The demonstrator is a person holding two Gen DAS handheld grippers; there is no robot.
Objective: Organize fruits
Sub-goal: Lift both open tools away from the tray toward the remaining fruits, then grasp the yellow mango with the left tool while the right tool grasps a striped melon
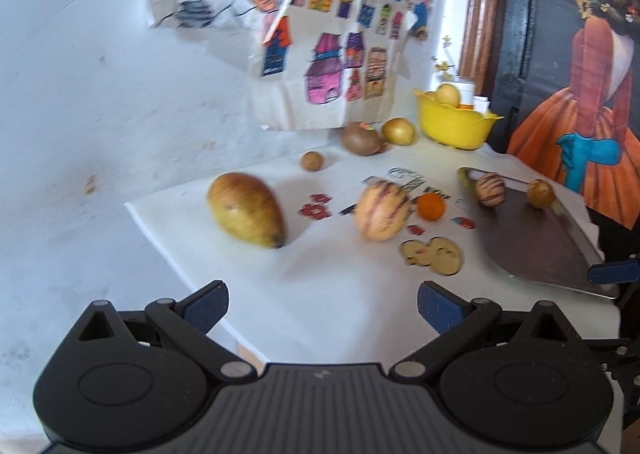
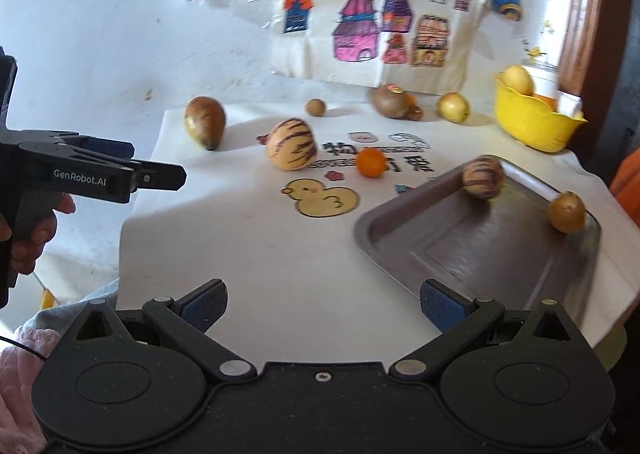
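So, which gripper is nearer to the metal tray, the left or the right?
Right. The right gripper hangs open just before the metal tray's near rim. The left gripper, also open, hangs further to the left, over the white cloth, with the tray off to its right.

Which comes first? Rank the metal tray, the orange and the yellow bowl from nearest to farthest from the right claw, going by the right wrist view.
1. Metal tray: just ahead, to the right.
2. Orange: mid-table, beyond the tray's left corner.
3. Yellow bowl: far right, at the back.
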